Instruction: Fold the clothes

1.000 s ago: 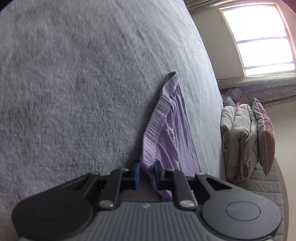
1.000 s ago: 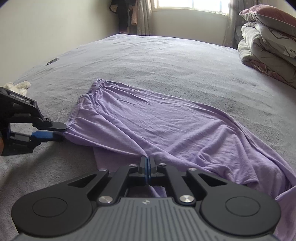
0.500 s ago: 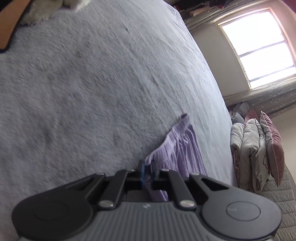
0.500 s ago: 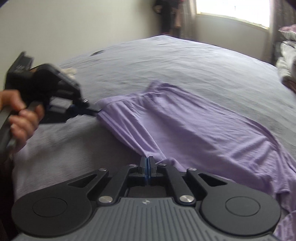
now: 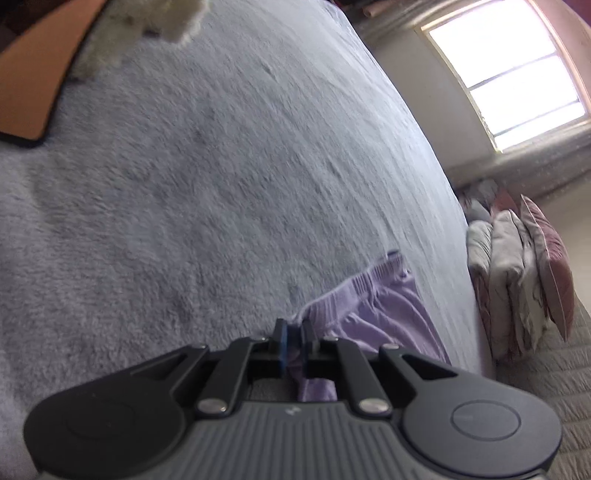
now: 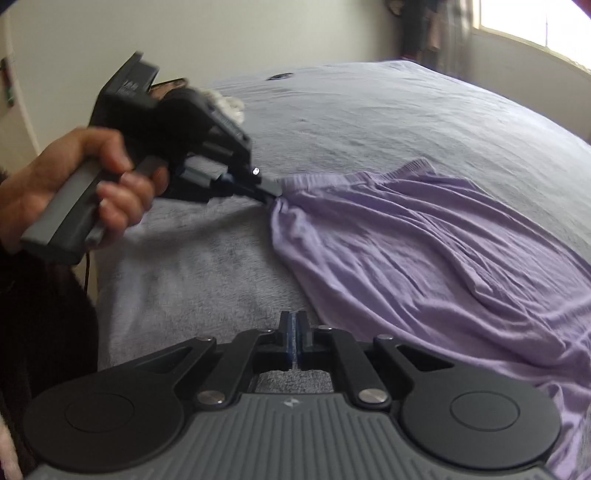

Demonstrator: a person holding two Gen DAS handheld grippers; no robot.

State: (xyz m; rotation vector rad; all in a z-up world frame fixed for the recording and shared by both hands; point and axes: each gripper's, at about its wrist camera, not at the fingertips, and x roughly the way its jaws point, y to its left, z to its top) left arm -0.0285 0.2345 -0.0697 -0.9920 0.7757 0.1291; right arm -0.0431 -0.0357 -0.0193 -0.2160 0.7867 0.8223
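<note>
A lilac garment [image 6: 424,240] with an elastic waistband lies spread on the grey bed [image 6: 369,118]. My left gripper [image 6: 271,194], held by a hand [image 6: 92,184], is shut on the waistband's near corner, and folds fan out from that pinch. In the left wrist view the lilac garment [image 5: 376,306] runs between the pads of the left gripper [image 5: 293,332]. My right gripper [image 6: 294,332] is shut just left of the garment's near edge. No cloth shows between its pads, only grey cover beneath.
Folded bedding and pillows [image 5: 517,277] are stacked at the bed's far side under a bright window [image 5: 517,62]. A white fluffy item [image 5: 147,29] lies near an orange board [image 5: 33,74]. A small dark object [image 6: 279,76] sits on the far cover.
The left gripper went from open around the waistband corner to shut on it, then lifted and drew it back. The cloth that ran into the right gripper's pads now lies beside them.
</note>
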